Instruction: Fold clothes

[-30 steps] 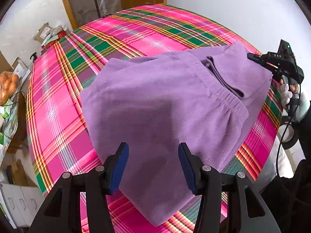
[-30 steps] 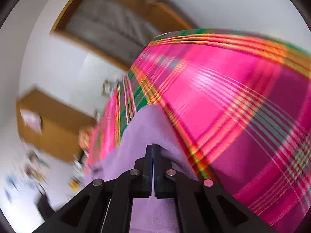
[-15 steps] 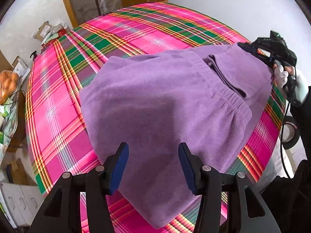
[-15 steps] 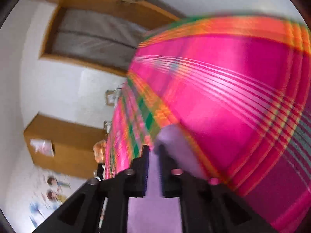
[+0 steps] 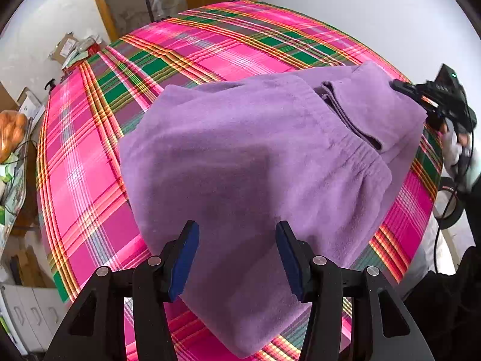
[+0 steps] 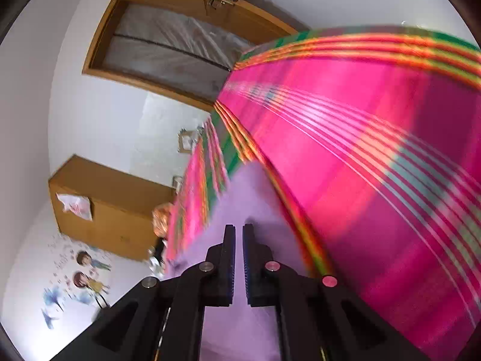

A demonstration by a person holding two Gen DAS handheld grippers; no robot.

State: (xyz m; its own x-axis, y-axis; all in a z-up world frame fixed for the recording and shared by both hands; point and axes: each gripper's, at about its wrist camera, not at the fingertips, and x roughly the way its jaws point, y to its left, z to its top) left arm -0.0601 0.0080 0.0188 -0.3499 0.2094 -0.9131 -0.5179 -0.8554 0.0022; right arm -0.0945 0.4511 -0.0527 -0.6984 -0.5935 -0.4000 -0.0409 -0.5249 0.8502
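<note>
- Left gripper [image 5: 237, 260], black with blue pads, hovered spread wide just above the near part of the soft purple fleece garment [image 5: 255, 165]; nothing sat between its pads.
- Garment lay partly folded on the pink-and-green plaid tablecloth [image 5: 90, 186], near corner draped at the cloth's near edge, elastic waistband toward the right.
- Right gripper [image 6: 237, 258] sat at the garment's far right corner, jaws almost pressed together with a thin gap; no fabric visibly pinched.
- Judged step: between folds, the right corner apparently just laid down.
- Next move probably calls for a fresh pinch on a garment edge, then carrying it across without dragging the layers beneath.
- Beyond the garment: a wooden door frame [image 5: 102, 15].
</note>
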